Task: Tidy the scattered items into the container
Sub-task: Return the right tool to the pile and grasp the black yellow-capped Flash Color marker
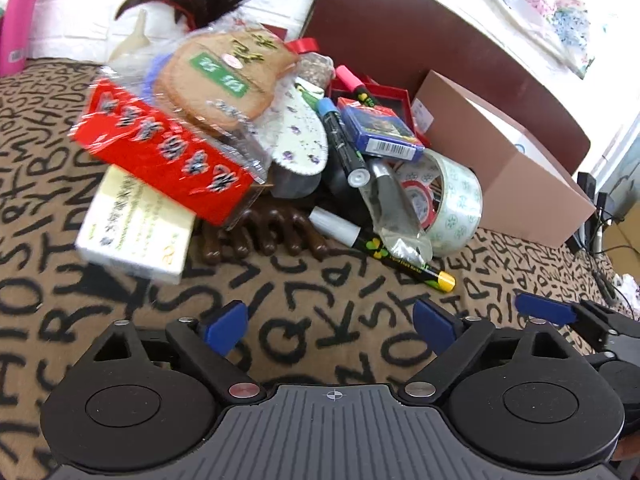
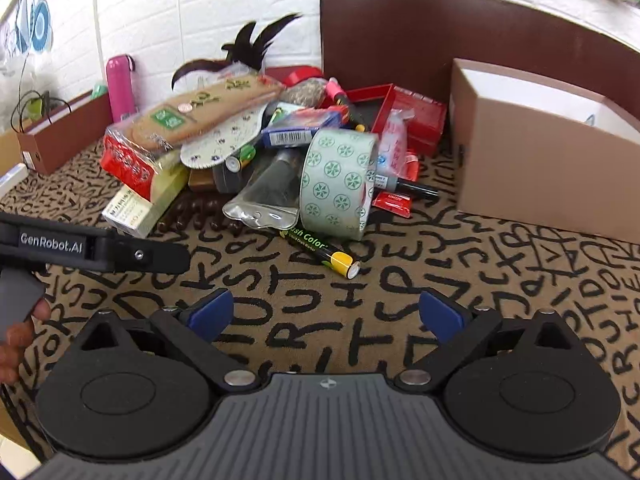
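Note:
A heap of items lies on a letter-print cloth: a red packet [image 1: 160, 152], a white box [image 1: 136, 228], a tape roll [image 1: 444, 204] [image 2: 340, 180], a yellow-capped marker [image 1: 384, 248] [image 2: 320, 250], a brown claw clip [image 1: 264, 236] and a blue card box [image 1: 380, 128]. An open brown cardboard box [image 1: 500, 168] [image 2: 540, 160] stands to the right of the heap. My left gripper [image 1: 332, 322] is open and empty, short of the heap. My right gripper [image 2: 326, 316] is open and empty, short of the marker.
A dark brown chair back [image 2: 440, 28] stands behind the heap against a white wall. A pink bottle [image 2: 120, 84] and a low brown box [image 2: 60, 136] stand at the far left. The left gripper's body [image 2: 92, 248] shows in the right wrist view.

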`<action>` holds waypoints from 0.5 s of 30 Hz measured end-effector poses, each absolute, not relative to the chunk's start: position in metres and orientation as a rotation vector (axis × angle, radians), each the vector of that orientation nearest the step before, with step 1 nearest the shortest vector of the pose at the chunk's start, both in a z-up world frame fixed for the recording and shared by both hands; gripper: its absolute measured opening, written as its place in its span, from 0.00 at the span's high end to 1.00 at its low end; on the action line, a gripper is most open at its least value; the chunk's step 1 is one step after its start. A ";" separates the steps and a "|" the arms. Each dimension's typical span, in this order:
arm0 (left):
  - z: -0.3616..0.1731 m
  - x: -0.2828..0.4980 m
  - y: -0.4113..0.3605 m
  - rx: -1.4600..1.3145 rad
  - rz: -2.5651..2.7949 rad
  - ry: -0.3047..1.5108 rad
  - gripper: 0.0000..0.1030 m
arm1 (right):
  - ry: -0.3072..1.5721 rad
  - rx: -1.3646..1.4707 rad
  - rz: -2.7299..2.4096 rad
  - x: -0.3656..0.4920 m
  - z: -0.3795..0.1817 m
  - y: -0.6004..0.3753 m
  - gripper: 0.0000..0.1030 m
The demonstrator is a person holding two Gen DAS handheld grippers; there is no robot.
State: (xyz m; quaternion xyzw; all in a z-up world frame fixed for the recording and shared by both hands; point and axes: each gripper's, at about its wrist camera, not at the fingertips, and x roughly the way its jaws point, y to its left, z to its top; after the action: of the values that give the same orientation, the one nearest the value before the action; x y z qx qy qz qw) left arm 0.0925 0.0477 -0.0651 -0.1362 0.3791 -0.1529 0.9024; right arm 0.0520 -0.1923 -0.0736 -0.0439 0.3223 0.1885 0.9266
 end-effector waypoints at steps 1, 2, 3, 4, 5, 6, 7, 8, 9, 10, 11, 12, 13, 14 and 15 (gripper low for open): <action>-0.066 0.097 0.046 -0.283 -0.325 0.785 0.10 | 0.657 -0.101 0.391 0.056 -0.075 -0.191 0.08; -0.066 0.100 0.044 -0.286 -0.334 0.784 0.11 | 0.655 -0.113 0.392 0.060 -0.077 -0.189 0.11; -0.065 0.104 0.041 -0.286 -0.347 0.783 0.12 | 0.657 -0.126 0.391 0.065 -0.079 -0.188 0.13; -0.065 0.108 0.039 -0.283 -0.359 0.781 0.13 | 0.659 -0.139 0.390 0.069 -0.080 -0.186 0.14; -0.065 0.112 0.035 -0.277 -0.369 0.781 0.15 | 0.658 -0.150 0.391 0.074 -0.082 -0.185 0.16; -0.066 0.116 0.033 -0.268 -0.377 0.782 0.15 | 0.657 -0.161 0.397 0.078 -0.083 -0.184 0.18; -0.066 0.121 0.030 -0.261 -0.383 0.784 0.16 | 0.659 -0.171 0.403 0.083 -0.085 -0.183 0.20; -0.066 0.125 0.027 -0.256 -0.388 0.786 0.16 | 0.662 -0.179 0.409 0.087 -0.087 -0.181 0.22; -0.067 0.129 0.026 -0.255 -0.393 0.791 0.16 | 0.662 -0.184 0.415 0.092 -0.089 -0.180 0.24; -0.067 0.131 0.025 -0.258 -0.400 0.797 0.17 | 0.664 -0.186 0.420 0.096 -0.091 -0.179 0.26; -0.068 0.133 0.024 -0.266 -0.406 0.800 0.18 | 0.667 -0.185 0.422 0.100 -0.092 -0.178 0.29; -0.068 0.134 0.023 -0.270 -0.406 0.803 0.18 | 0.672 -0.180 0.428 0.104 -0.094 -0.177 0.31; -0.069 0.136 0.023 -0.272 -0.404 0.805 0.18 | 0.678 -0.172 0.438 0.107 -0.095 -0.176 0.33; -0.069 0.135 0.023 -0.273 -0.402 0.806 0.18 | 0.686 -0.166 0.448 0.109 -0.097 -0.175 0.41; -0.069 0.133 0.024 -0.274 -0.398 0.807 0.18 | 0.699 -0.163 0.464 0.111 -0.098 -0.174 0.51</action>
State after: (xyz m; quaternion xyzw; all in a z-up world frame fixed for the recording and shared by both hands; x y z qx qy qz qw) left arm 0.1334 0.0236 -0.0692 -0.1320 0.3890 -0.1916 0.8914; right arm 0.1107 -0.1743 -0.0980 -0.0790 0.3391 0.2248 0.9101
